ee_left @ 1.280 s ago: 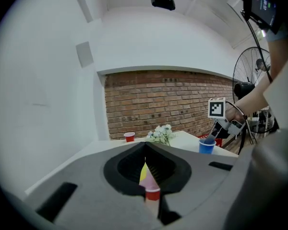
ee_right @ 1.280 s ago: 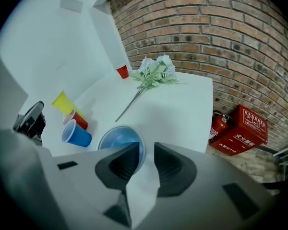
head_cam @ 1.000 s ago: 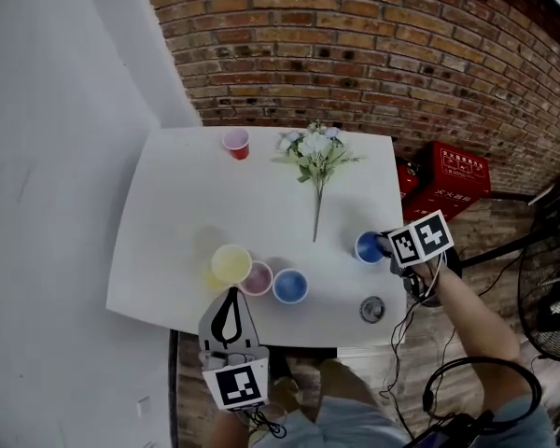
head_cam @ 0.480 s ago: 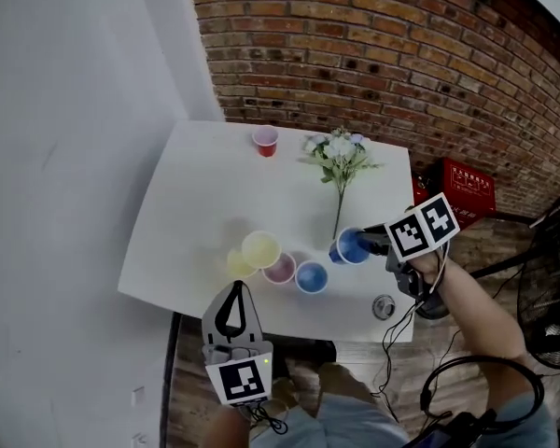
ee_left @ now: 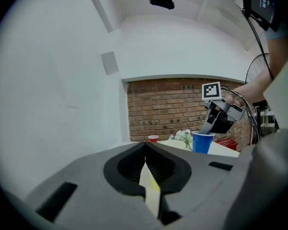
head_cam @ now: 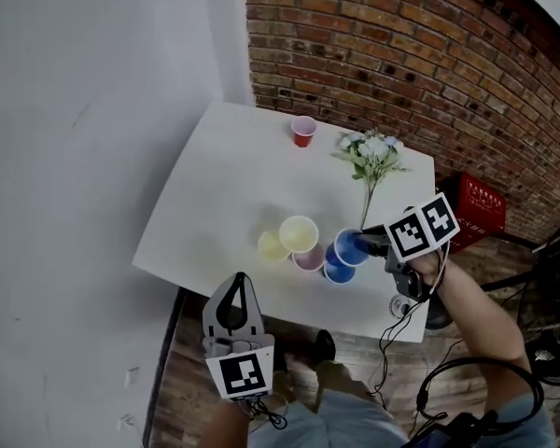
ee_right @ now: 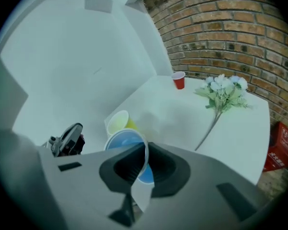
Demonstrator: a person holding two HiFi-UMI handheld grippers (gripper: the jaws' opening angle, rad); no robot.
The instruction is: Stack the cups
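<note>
head view: the right gripper (head_cam: 362,244) holds a blue cup (head_cam: 349,247) by its rim, just over a second blue cup (head_cam: 337,273) standing on the white table (head_cam: 224,175). a pink cup (head_cam: 309,259) touches that one, with a yellow cup (head_cam: 299,233) just beside it. a red cup (head_cam: 303,130) and flowers (head_cam: 371,155) sit well apart at the far side. the left gripper (head_cam: 237,283) hangs off the near edge.

left gripper view: its jaws are together, with nothing between them.

right gripper view: its jaws are narrow, pinching the blue cup's wall at the rim.

The held blue cup (head_cam: 350,247) partly hides the lower blue cup (head_cam: 335,273).
</note>
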